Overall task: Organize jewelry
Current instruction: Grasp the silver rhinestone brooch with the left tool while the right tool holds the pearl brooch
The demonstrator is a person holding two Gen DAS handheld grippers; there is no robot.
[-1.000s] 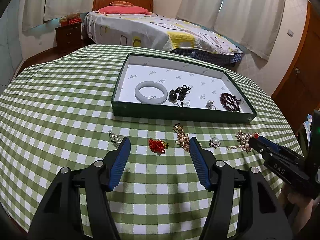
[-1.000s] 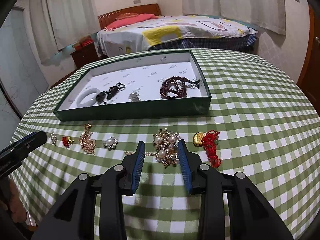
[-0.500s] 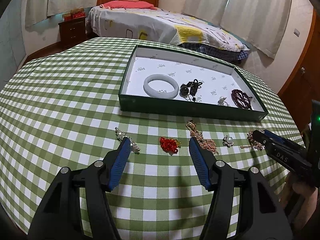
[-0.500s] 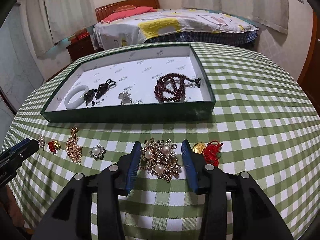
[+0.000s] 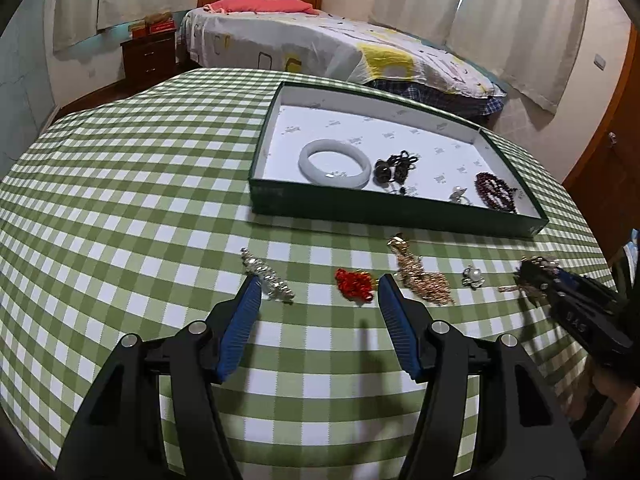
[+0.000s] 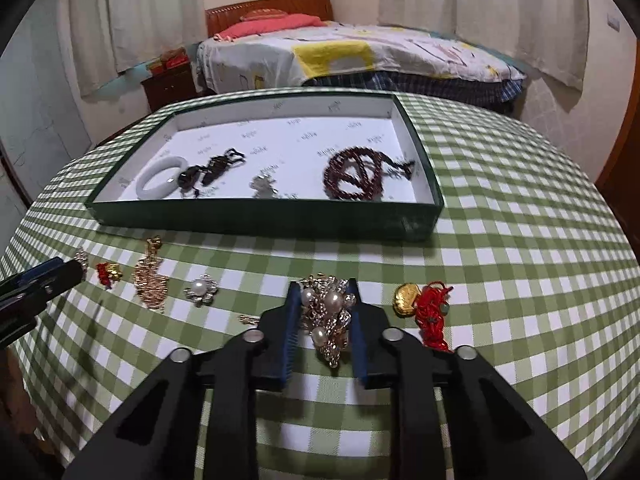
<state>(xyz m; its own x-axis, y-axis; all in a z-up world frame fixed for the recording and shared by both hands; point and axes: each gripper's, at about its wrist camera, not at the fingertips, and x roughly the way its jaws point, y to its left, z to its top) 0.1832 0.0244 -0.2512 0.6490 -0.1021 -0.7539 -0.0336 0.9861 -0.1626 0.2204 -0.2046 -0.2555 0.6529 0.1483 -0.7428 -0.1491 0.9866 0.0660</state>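
Table (image 6: 520, 240) with checked cloth, green tray (image 6: 264, 220) at the far side, already holding a bangle (image 6: 160, 178) and beads (image 6: 356, 178). Step in hand: picking up the pearl brooch (image 6: 326, 312). Right gripper (image 6: 323, 314) has it between the fingers, clamped or nearly (contact unclear). Left gripper (image 5: 318, 304) hangs wide apart over the red charm (image 5: 354, 284). Next move likely: lift over the tray's near wall; open floor sits mid-tray

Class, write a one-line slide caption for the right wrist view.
Right hand-held gripper closes around a pearl brooch on the checked tablecloth, in front of the green tray.
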